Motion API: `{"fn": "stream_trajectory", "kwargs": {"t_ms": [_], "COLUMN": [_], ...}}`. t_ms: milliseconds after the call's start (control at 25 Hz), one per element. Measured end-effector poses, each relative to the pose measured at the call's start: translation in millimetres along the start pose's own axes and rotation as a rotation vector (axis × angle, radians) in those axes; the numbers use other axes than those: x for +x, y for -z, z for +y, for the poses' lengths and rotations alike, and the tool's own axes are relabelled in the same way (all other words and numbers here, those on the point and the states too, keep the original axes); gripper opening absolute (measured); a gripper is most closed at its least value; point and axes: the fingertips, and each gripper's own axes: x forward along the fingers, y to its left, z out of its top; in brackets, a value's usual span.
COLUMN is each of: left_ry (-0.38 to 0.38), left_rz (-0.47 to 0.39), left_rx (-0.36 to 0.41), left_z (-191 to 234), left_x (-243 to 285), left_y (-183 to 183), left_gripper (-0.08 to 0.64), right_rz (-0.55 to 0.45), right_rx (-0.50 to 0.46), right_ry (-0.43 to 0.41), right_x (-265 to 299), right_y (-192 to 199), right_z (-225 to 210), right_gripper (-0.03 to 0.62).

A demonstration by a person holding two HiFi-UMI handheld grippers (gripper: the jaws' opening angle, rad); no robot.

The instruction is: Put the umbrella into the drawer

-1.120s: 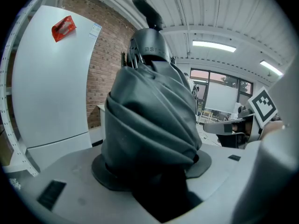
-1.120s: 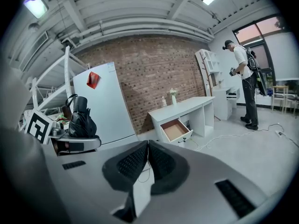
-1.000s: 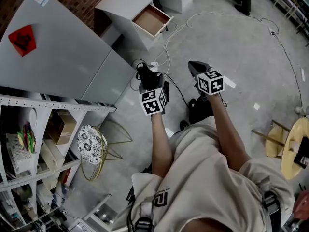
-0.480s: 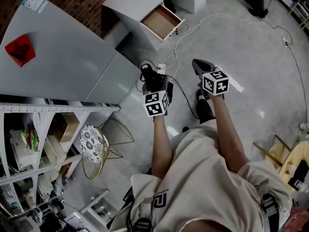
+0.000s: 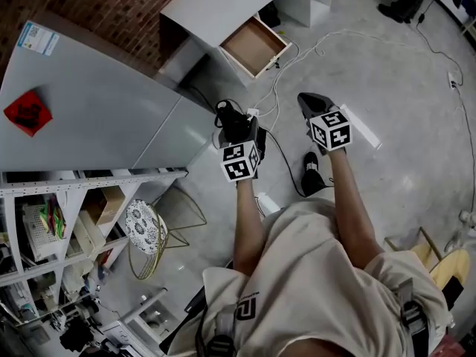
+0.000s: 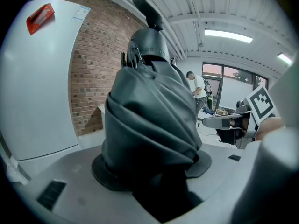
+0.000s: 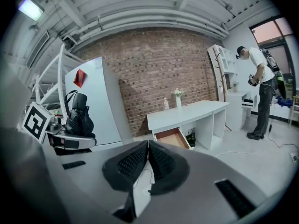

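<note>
A folded black umbrella [image 5: 229, 116] stands upright between the jaws of my left gripper [image 5: 236, 134], which is shut on it. In the left gripper view the umbrella [image 6: 149, 111] fills the middle, its handle end on top, and both pads press on its fabric. My right gripper [image 5: 308, 104] is held beside it with nothing in it; its ribbed pads meet at the tip [image 7: 148, 157]. Ahead, a wooden drawer [image 5: 255, 45] hangs open from the white desk [image 5: 223, 2]; the right gripper view also has the drawer [image 7: 172, 137] straight in front.
A white fridge [image 5: 82, 117] and metal shelves [image 5: 44, 236] stand on the left, with a wire chair [image 5: 145, 225] beside them. Cables [image 5: 297, 58] trail over the floor near the desk. A person [image 7: 259, 92] stands at the far right.
Both grippers have moved forward over the floor, the umbrella with the left one. The desk and its open drawer now sit nearer and lower in the head view.
</note>
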Motion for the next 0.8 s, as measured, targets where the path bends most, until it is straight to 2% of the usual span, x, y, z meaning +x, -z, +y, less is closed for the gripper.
{"fn": "stream_trajectory", "kwargs": {"t_ms": [280, 520, 800], "left_ry": [-0.017, -0.048, -0.068], "left_rz": [0.004, -0.034, -0.039], "left_rx": [0.023, 0.013, 0.035], "left_z": [-12.9, -17.3, -24.2], "left_x": [56.7, 91.7, 108.2], "left_y": [-34.4, -59.6, -63.6], "left_gripper": [0.247, 0.247, 0.247], "right_rz": [-0.019, -0.028, -0.047], "right_rx": [0.003, -0.03, -0.005], "right_ry": [-0.036, -0.074, -0.078], "right_x": [25.5, 43.4, 53.5], "right_y": [-33.8, -57.9, -64.1], "right_z": [-51.5, -87.4, -120.4], "right_gripper": [0.067, 0.067, 0.068]}}
